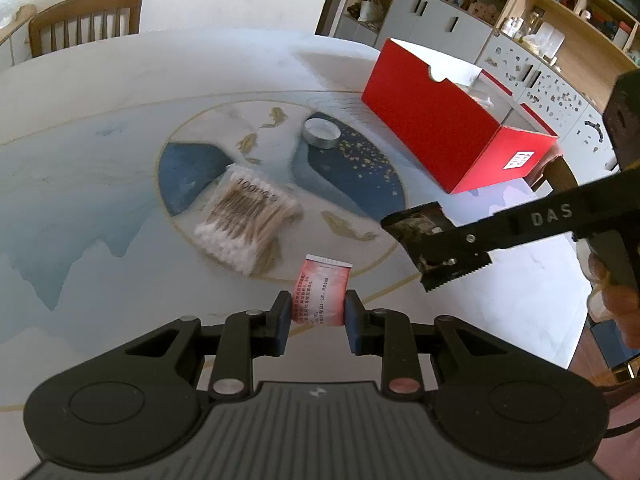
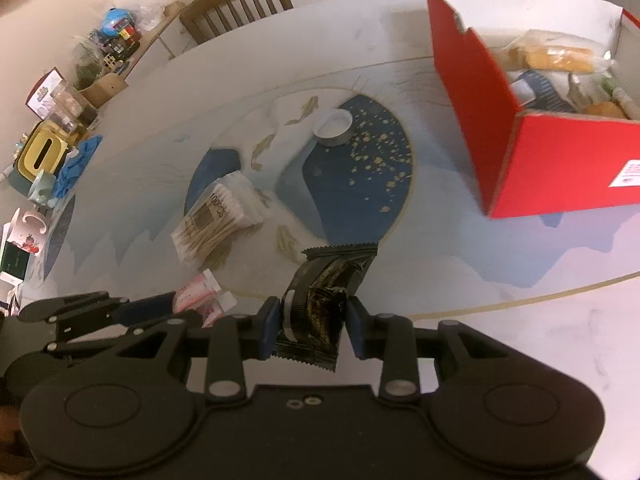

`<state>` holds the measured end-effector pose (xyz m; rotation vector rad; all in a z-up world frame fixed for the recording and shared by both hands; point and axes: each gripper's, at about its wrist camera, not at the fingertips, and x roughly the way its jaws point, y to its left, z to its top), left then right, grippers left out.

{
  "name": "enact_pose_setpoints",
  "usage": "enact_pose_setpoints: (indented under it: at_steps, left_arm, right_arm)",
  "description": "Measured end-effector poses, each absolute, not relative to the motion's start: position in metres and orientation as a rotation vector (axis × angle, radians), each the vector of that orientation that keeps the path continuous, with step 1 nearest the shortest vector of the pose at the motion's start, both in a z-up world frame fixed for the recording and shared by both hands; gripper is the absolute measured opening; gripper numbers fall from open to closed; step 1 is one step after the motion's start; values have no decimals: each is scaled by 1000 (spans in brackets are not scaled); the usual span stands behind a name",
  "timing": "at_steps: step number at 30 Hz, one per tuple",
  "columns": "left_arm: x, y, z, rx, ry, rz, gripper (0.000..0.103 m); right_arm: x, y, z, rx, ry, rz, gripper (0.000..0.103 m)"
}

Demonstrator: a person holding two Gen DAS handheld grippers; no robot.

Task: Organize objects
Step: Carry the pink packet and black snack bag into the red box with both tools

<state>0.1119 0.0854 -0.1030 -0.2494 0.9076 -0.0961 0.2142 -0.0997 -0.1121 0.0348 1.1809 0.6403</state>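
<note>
**Two sachets held, box next**

Two grips, one per claw. Left gripper (image 1: 317, 316) clamped narrow on a pink sachet (image 1: 322, 294), pads pressing its sides, sachet lifted clear of the table (image 1: 100, 168) above its near edge. Right gripper (image 2: 312, 322) closed on a black sachet (image 2: 320, 300), likewise held off the surface, just right of the left one.

Left on the table: a swab pack (image 1: 244, 220) at the near-left part of the round painted centre, and a small tin (image 1: 322, 133) at the far side of that centre, well apart from the pack. Red box (image 2: 532, 136) open at the far right edge, already part-filled with packets.

Step in hand, by the look of it: carry phase, both sachets picked and bound for the box. Next move calls for swinging each claw rightward and away over the box's near wall, high enough to clear the rim, then opening above a free patch inside. Best done one claw at a time, since both sit close together and could collide over the opening. Thin foil may cling to a pad on release; worth a wide opening.
</note>
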Motion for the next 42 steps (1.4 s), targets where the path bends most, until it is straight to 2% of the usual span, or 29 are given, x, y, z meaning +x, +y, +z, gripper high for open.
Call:
enact_pose_setpoints:
  at_steps: [27,42]
  left_arm:
    - [220,-25,-7,-148,713,-175,26]
    - [284,-94,-12,-70,753,-233,26]
  right_arm:
    - [298,-228,-44,119,953,627,34]
    - [361,-300,-56,151,918,481,34]
